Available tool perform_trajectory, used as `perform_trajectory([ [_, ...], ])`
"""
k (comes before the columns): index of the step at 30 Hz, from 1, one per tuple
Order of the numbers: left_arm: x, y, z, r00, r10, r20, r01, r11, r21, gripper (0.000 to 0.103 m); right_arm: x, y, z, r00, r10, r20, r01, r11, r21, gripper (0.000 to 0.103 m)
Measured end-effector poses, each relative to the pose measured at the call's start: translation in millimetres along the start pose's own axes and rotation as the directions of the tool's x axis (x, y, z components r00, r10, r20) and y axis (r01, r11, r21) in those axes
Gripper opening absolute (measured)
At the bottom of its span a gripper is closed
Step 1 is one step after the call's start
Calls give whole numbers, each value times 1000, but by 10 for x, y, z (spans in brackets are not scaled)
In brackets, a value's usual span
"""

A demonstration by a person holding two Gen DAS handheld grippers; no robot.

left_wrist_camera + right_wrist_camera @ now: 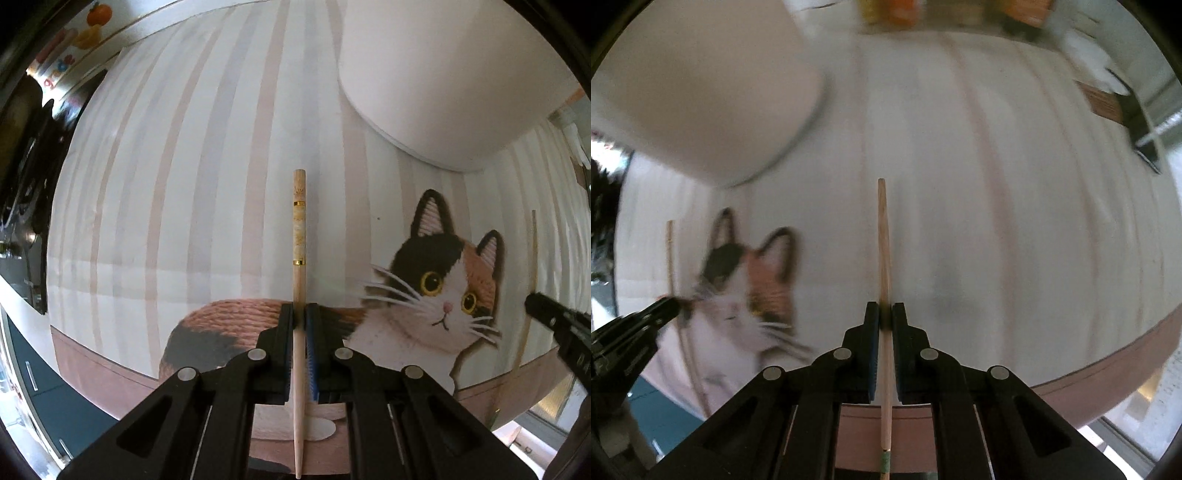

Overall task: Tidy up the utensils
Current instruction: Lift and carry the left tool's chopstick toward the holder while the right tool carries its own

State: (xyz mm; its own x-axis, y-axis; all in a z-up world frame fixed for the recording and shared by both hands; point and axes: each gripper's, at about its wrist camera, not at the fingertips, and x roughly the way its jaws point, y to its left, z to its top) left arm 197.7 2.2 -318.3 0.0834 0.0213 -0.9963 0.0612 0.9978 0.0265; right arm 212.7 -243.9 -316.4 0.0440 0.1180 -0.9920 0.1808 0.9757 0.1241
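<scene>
Pale wooden chopstick with gold bands (299, 236) is pinched mid-shaft in the left gripper (300, 314), thick decorated end forward. Second plain wooden chopstick with green-wrapped end (884, 258) is clamped likewise in the right gripper (885, 314), thin tip forward, so the pair is reversed. Both hang over the striped cat-print tablecloth (166, 184), near the large white cylindrical container (443, 74), probably the holder.
</scene>
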Motion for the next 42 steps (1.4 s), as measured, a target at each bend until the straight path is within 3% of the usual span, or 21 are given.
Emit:
perform_trajectory([
  [7, -1, 101, 221, 1000, -8, -7, 8, 1000, -1, 5, 36, 297, -81, 1000, -13, -26, 11, 997, -77, 7],
  [16, 97, 31, 180, 1000, -3, 0, 3, 1000, 11, 5, -6, 394, -174, 998, -65, -15, 62, 991, -118, 7],
  [19, 73, 1, 211, 1000, -4, -1, 4, 1000, 13, 5, -46, 407, -11, 996, -83, -26, 79, 989, -127, 7],
  [32, 77, -46, 369, 1000, 23, 11, -24, 999, 45, 5, 253, 838, 83, 987, -155, -41, 146, 973, -178, 8],
  [36, -48, -31, 382, 998, 32, 62, -34, 999, 30, 4, 304, 888, 71, 988, -152, -19, 146, 971, -188, 7],
  [42, -507, 49, 465, 981, 37, 191, -38, 999, 3, 4, 42, 887, 11, 989, -111, 99, 125, 981, -151, 7],
])
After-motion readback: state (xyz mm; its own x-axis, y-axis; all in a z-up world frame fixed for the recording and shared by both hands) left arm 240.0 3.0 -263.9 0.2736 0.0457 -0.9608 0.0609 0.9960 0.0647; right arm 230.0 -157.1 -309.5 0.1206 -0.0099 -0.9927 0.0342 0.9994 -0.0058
